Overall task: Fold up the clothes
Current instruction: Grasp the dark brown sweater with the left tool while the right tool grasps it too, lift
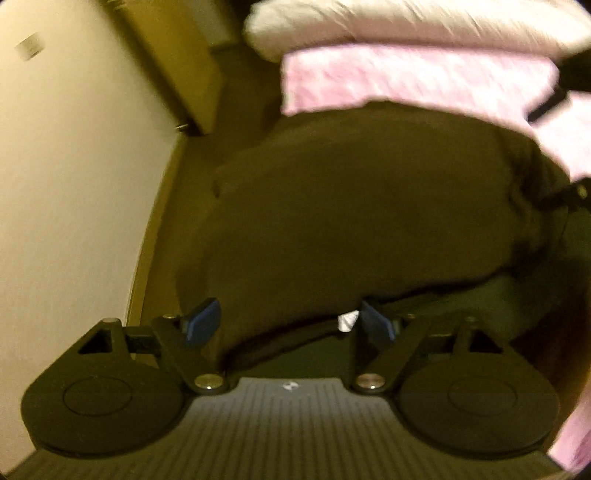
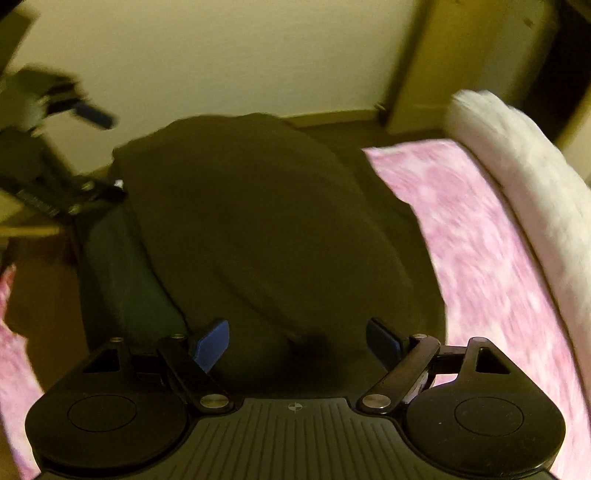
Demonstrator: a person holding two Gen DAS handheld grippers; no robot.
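A dark brown garment (image 1: 354, 221) lies spread over a pink patterned bed cover (image 1: 406, 77); a white label (image 1: 348, 320) shows at its near edge. My left gripper (image 1: 291, 321) is open, its blue-padded fingers apart just above the garment's near edge. In the right wrist view the same garment (image 2: 266, 229) fills the middle. My right gripper (image 2: 299, 343) is open over its near edge, holding nothing. The left gripper (image 2: 55, 177) shows blurred at the garment's far left corner.
A white fluffy blanket (image 1: 406, 22) lies along the far side of the pink cover (image 2: 480, 251); it also shows in the right wrist view (image 2: 524, 173). A cream wall (image 1: 66, 184) and a wooden door frame (image 2: 410, 62) stand beside the bed. A dark green cloth (image 2: 118, 280) lies under the garment's left side.
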